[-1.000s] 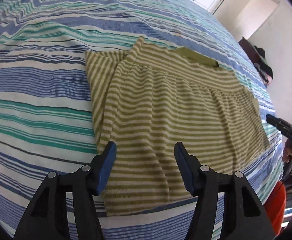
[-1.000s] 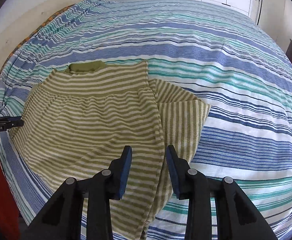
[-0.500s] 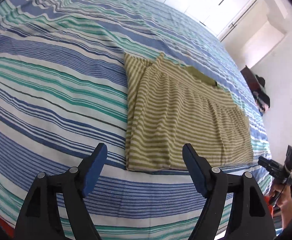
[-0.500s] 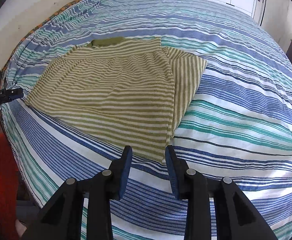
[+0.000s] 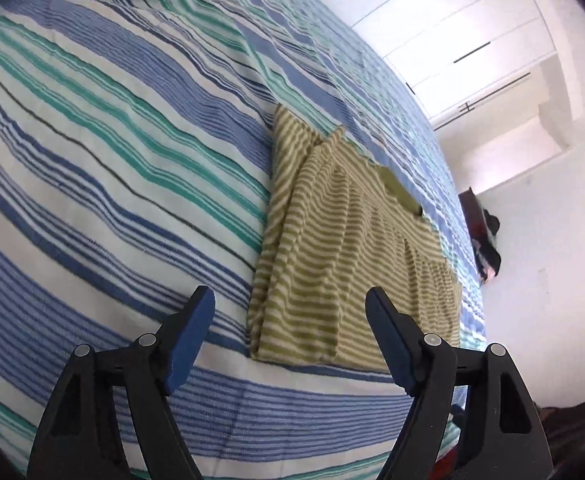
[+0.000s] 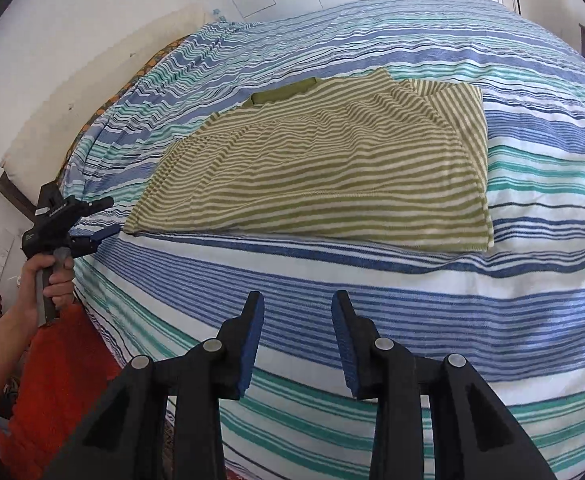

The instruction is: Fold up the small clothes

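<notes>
Both grippers are drawn back from the shirt since a second ago, when their blue pads hung right over the striped cloth; now only bedspread lies under them. The left gripper [image 5: 290,322] is held with its jaws spread wide and nothing between them, its view turned toward the near left edge of the shirt [image 5: 344,248]. The right gripper [image 6: 297,316] is parted more narrowly, also gripping nothing, and sits over the blue and white bands of the bedspread [image 6: 412,304] on the near side of the shirt [image 6: 332,168].

The shirt is seen lying flat on the bedspread [image 5: 112,152], well toward the middle of the bed, with one sleeve folded in along a side and the plain green collar [image 6: 282,92] at the far edge. Its shape and place on the bed are unchanged from the earlier frames.

In the right wrist view the left gripper [image 6: 104,216] is seen at the left edge of the bed, just beside the shirt's near left corner, held in the person's hand [image 6: 54,276]. White wardrobe doors [image 5: 452,40] are seen beyond the bed.
</notes>
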Demonstrator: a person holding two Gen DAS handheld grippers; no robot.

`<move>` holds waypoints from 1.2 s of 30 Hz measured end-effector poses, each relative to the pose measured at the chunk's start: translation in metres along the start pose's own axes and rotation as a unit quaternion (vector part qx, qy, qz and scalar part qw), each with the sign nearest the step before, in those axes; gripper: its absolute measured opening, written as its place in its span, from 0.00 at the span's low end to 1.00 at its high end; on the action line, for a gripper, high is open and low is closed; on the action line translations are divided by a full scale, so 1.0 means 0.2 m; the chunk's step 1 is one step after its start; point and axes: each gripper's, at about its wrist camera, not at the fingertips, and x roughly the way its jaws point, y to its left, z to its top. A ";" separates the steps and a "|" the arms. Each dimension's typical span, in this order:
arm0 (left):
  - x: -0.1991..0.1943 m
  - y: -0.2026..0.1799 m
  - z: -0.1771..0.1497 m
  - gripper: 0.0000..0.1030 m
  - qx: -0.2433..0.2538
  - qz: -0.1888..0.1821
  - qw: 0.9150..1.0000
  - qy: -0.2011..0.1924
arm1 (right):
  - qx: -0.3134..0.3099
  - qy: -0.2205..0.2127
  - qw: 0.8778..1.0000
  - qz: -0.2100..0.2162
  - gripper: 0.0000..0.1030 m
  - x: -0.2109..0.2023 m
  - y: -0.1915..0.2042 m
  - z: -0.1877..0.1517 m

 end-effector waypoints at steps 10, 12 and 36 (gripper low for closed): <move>0.36 -0.01 0.31 0.35 0.006 -0.028 0.997 0.067 | -0.009 0.024 1.000 0.008 0.36 0.06 0.16 -0.24; 0.40 0.03 0.33 0.06 -0.010 -0.009 0.996 0.089 | -0.004 0.023 1.000 0.013 0.45 0.07 0.15 -0.24; 0.99 -1.86 -0.40 0.41 0.171 -0.027 0.976 0.135 | 0.091 -0.111 0.988 0.058 0.51 -0.25 -0.15 -0.22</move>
